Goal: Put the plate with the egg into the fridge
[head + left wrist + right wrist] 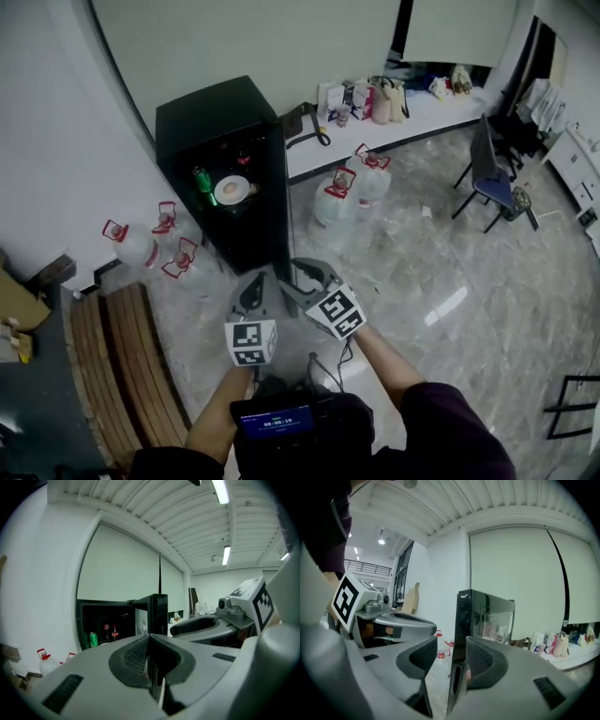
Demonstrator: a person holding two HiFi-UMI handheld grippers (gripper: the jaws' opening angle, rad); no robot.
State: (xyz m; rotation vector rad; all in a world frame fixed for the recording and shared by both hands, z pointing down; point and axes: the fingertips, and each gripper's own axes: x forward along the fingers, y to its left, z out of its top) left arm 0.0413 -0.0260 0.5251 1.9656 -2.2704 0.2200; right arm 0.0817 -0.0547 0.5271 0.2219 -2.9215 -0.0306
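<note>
The black fridge (214, 117) stands with its door (277, 202) swung open. On a shelf inside lies the white plate with the egg (232, 189), beside a green can (202, 180). My right gripper (298, 278) is at the door's lower free edge. In the right gripper view the door edge (461, 620) stands between the parted jaws of that gripper (452, 660); the right pad (485, 660) is against it and a gap shows at the left pad. My left gripper (253, 287) hangs just left of it, shut and empty (151, 658). The left gripper view shows the fridge interior (117, 623) with the can (93, 639); the plate is hidden there.
Large water jugs (347, 192) stand right of the fridge and more (141, 246) to its left. A slatted wooden bench (112, 366) is at the lower left. A white ledge with bags (394, 103) runs along the back; a chair (492, 178) stands at right.
</note>
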